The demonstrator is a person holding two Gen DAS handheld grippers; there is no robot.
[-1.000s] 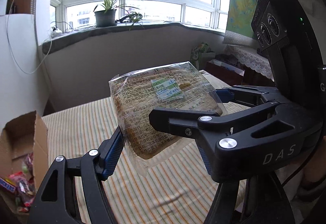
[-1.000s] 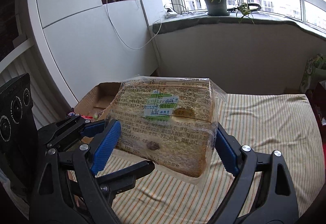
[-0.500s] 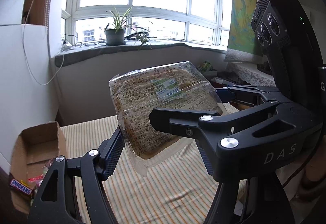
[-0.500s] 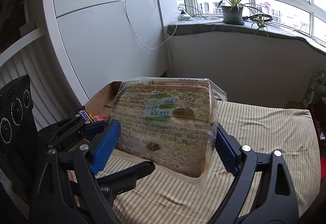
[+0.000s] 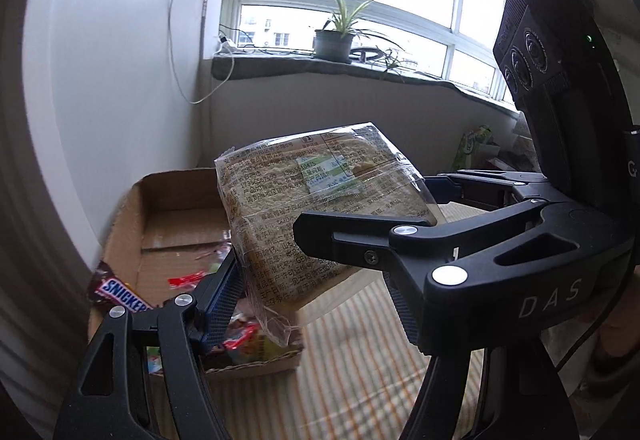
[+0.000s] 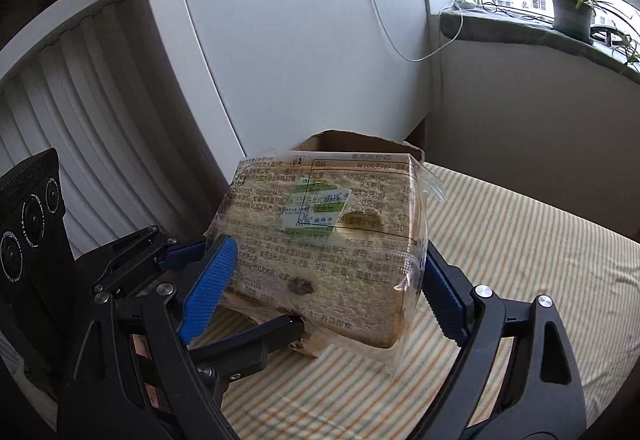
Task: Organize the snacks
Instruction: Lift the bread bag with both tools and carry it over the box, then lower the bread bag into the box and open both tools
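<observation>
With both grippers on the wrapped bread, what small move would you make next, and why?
Probably carry the clear-wrapped bread loaf a little further over the open cardboard box, then lower it: both grippers hold it above the box's near edge, snacks already inside.

hidden: cardboard box [image 6: 352, 140] mostly behind bread bag [image 6: 332, 240] | blurred: box snacks [image 5: 240, 336]

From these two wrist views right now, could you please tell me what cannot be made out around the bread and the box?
- Cardboard box: in the right wrist view the bagged bread hides all but its far flap.
- Box contents: in the left wrist view only a Snickers bar is readable; the other wrappers are blurred and partly behind the left gripper.
- Bread underside: unseen in both views.
- The person: outside both views.
</observation>
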